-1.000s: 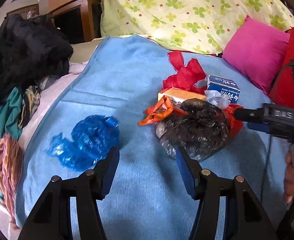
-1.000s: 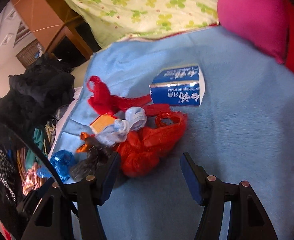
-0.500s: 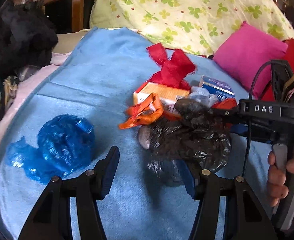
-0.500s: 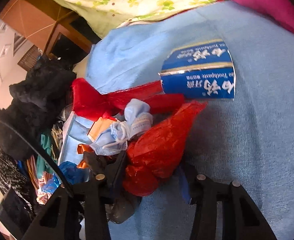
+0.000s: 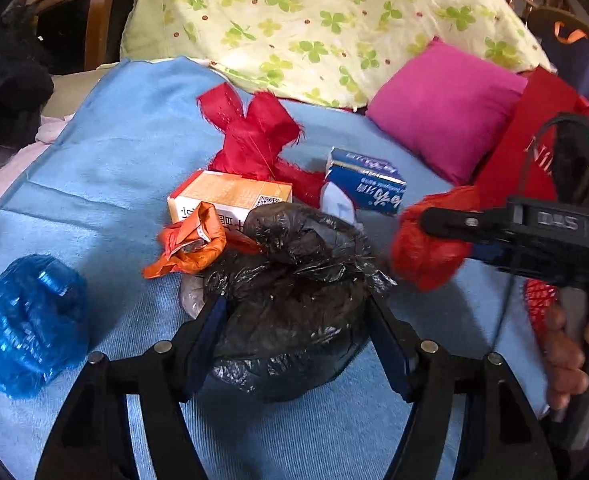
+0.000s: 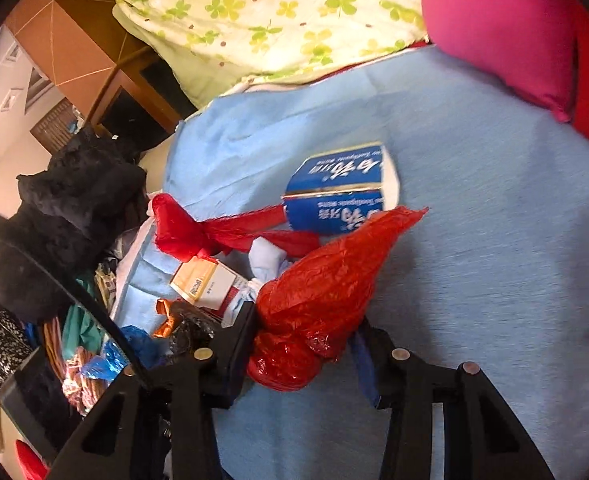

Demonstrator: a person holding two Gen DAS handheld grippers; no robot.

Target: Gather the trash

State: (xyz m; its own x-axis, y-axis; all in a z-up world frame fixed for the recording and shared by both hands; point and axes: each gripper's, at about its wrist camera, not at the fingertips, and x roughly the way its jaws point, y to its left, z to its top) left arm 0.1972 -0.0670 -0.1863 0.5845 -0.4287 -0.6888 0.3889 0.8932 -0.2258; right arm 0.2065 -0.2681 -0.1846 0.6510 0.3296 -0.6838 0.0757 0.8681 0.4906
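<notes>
On the blue blanket point(image 5: 106, 152), far to the left of the black plastic bag point(image 5: 294, 280), lies a crumpled blue bag point(image 5: 30, 320) — and the left gripper point(image 5: 294, 320), whose jaws have just been opening, straddles the black bag with a blue pad at each flank, spread wide rather than clamped. Just behind the black bag sit an orange wrapper point(image 5: 190, 240) and an orange-and-white box point(image 5: 230, 196), with a blue box point(image 5: 366, 188) behind it to the right. Right of the black bag, the right gripper point(image 6: 302, 344) — jaws just drawn in — pinches a red plastic bag point(image 6: 326, 296).
</notes>
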